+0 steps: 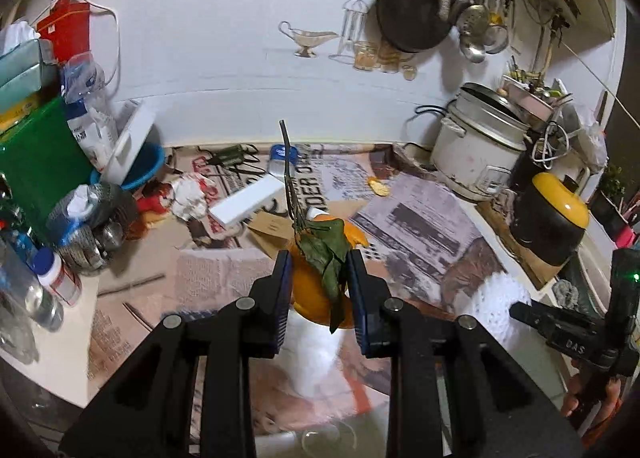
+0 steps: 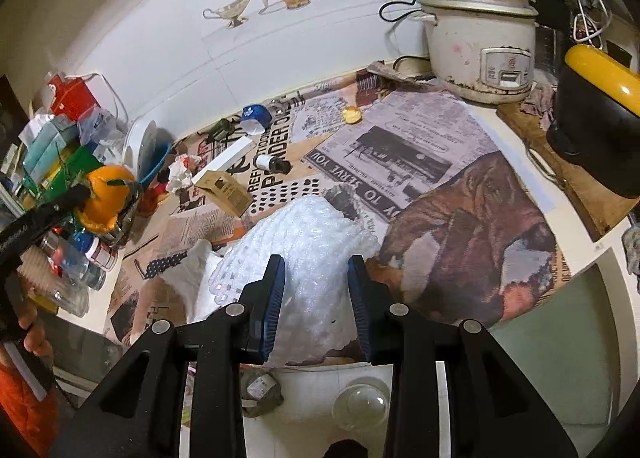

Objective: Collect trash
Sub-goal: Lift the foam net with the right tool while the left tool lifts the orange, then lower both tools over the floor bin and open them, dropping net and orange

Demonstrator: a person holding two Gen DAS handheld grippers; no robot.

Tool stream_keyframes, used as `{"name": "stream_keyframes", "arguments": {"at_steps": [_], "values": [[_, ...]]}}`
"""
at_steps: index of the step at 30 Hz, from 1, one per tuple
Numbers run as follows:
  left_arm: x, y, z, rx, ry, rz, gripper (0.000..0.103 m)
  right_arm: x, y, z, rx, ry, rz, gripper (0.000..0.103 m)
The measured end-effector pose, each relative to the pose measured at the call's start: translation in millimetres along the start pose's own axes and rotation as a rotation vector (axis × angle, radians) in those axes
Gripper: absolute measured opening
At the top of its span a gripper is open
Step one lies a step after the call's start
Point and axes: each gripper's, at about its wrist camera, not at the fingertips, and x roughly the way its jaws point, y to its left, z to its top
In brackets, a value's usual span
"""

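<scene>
My left gripper (image 1: 318,282) is shut on an orange peel (image 1: 310,290) with a dry green leaf and long stem (image 1: 328,254), held above the counter; it also shows at the left of the right wrist view (image 2: 105,198). My right gripper (image 2: 316,290) is shut on a wad of white bubble wrap (image 2: 308,242), which appears in the left wrist view (image 1: 496,314) too. On the newspaper-covered counter (image 2: 420,154) lie a crumpled tissue (image 2: 181,175), a white box (image 2: 224,159), a brown carton (image 2: 224,190), a small bottle (image 2: 273,163) and a peel scrap (image 2: 352,114).
A rice cooker (image 2: 480,42) and a black-and-yellow appliance (image 2: 596,130) stand at the back right. Bottles (image 1: 52,278), a green box (image 1: 40,150) and a blue bowl (image 1: 144,170) crowd the left. A pan (image 1: 412,10) hangs on the wall.
</scene>
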Motion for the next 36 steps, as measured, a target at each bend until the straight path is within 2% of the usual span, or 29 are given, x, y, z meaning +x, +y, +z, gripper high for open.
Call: {"name": "stream_keyframes", "arguments": {"at_steps": [5,12,20,26,36], "values": [[-10,-41,-34,-0.021,0.033,-0.011,0.027,-22,-20,-7,-0.031,-0.006,0.028,0.03],[-24,-106,-105,-0.072,0.088,0.0,0.027,-58,-50,-34,-0.111,0.02,0.06,0.03],[-30,-150,-179,-0.142,0.162,0.037,0.027,-72,-76,-71,-0.187,0.092,0.111,0.03],[-8,-152,-234,-0.192,0.275,0.072,0.027,-46,-85,-110,-0.206,0.186,0.137,0.03],[73,-111,-346,-0.223,0.457,0.117,0.027,49,-89,-188,-0.216,0.317,0.129,0.03]]}}
